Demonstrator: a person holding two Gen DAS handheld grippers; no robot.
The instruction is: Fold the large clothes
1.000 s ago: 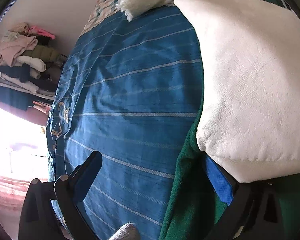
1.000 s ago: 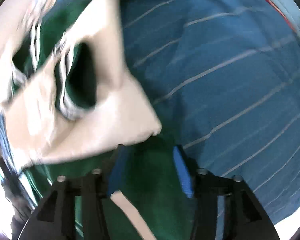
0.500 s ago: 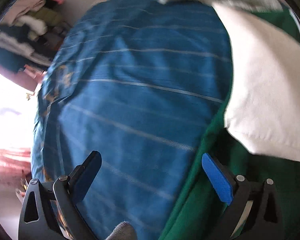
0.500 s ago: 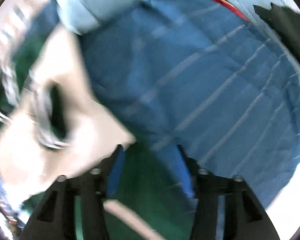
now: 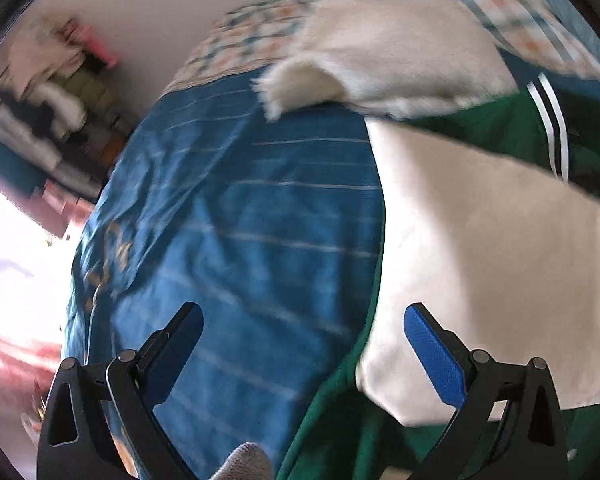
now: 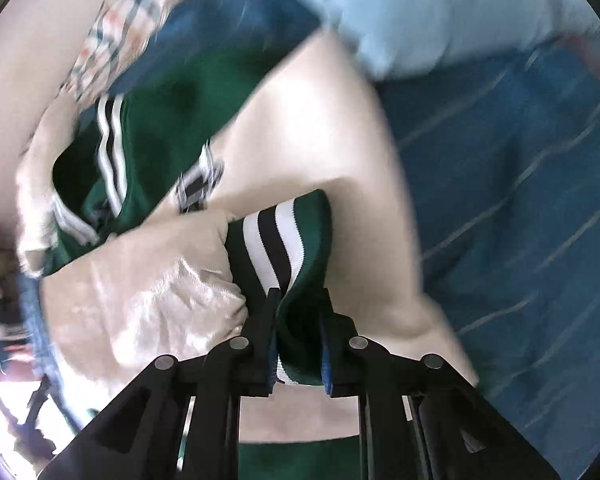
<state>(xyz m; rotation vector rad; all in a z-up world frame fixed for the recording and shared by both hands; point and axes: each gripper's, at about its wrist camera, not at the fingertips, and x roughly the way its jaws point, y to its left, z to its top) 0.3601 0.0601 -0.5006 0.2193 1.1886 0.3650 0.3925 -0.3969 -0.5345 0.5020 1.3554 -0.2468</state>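
Green striped cuff (image 6: 296, 248) pinched in right tool (image 6: 298, 300), just closed, left tool (image 5: 304, 320) wide, empty.

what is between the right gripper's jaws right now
In the right wrist view the right gripper has just closed its jaws on the striped cuff of the green jacket; the cuff fills the gap.
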